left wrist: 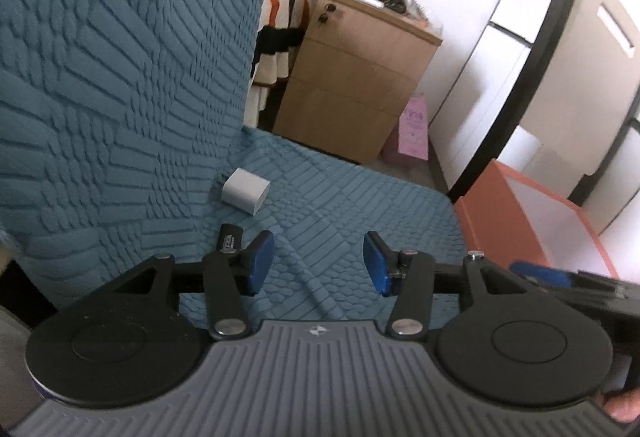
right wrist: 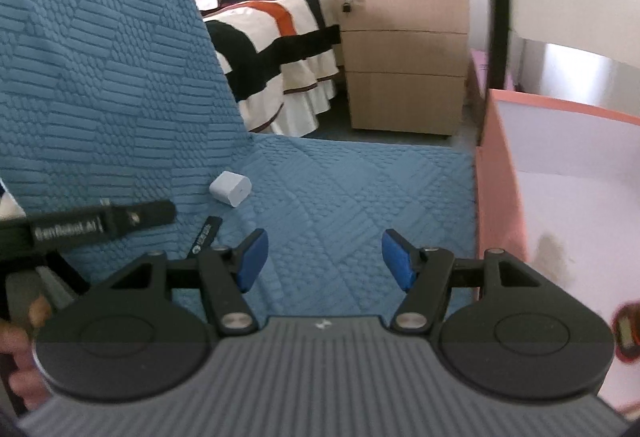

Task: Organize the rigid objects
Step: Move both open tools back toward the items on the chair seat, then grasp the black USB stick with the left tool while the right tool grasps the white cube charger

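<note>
A small white charger block (left wrist: 245, 191) lies on the blue quilted seat cover, near the backrest; it also shows in the right wrist view (right wrist: 230, 188). A slim black stick (left wrist: 229, 238) lies just in front of it, partly behind my left finger, and shows in the right wrist view (right wrist: 205, 233). My left gripper (left wrist: 318, 263) is open and empty, hovering above the seat to the right of both. My right gripper (right wrist: 323, 259) is open and empty over the seat. An orange box (right wrist: 496, 205) with a white inside stands at the seat's right; a red object (right wrist: 626, 331) lies in it.
The tall blue backrest (left wrist: 120, 57) rises on the left. A wooden drawer cabinet (right wrist: 404, 49) and a striped bed (right wrist: 276, 17) stand beyond the seat. A pink bag (left wrist: 414, 131) leans by the cabinet. The left gripper's body (right wrist: 96, 223) reaches into the right wrist view.
</note>
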A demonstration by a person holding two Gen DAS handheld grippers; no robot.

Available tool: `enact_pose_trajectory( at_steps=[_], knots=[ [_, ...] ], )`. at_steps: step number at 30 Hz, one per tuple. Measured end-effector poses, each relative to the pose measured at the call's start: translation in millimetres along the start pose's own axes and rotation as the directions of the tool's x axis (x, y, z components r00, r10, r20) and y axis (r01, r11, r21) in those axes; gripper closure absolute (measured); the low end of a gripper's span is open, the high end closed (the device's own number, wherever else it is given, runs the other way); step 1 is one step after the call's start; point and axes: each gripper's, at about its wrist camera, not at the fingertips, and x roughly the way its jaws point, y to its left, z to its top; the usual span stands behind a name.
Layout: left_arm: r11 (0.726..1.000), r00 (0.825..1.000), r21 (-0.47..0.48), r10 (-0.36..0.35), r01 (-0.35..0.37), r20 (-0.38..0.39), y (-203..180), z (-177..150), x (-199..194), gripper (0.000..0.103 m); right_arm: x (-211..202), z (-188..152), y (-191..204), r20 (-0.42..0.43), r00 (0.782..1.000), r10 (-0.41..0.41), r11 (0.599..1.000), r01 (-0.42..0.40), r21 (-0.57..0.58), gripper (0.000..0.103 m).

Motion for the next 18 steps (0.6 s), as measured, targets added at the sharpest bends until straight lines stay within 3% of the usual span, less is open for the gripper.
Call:
enact_pose_trajectory(
  at_steps=[10, 12, 14, 18],
  knots=[
    [0.990, 0.992, -0.081, 0.112, -0.117, -0.065, 17.8, -7.1, 37.1, 0.046, 62.4, 24.4, 6.0, -0.055, 0.991, 0.119, 0.991, -0.122, -0.061, 0.038],
    [0.988, 0.986, -0.068, 0.135, -0.141, -0.094, 19.2, -8.4, 45.8, 0.043, 74.3, 28.7, 9.7, -0.068, 0.988, 0.141, 0.986, -0.146, -0.080, 0.037],
    [0.986, 0.982, -0.046, 0.156, -0.162, -0.102, 17.7, -10.4, 51.1, 0.036, 86.2, 32.7, 14.4, -0.084, 0.984, 0.154, 0.981, -0.162, -0.102, 0.028],
    [0.975, 0.971, -0.009, 0.223, -0.224, -0.088, 15.3, -16.2, 62.1, 0.035, 107.7, 42.3, 24.5, -0.110, 0.976, 0.186, 0.969, -0.201, -0.145, 0.027]
  ],
)
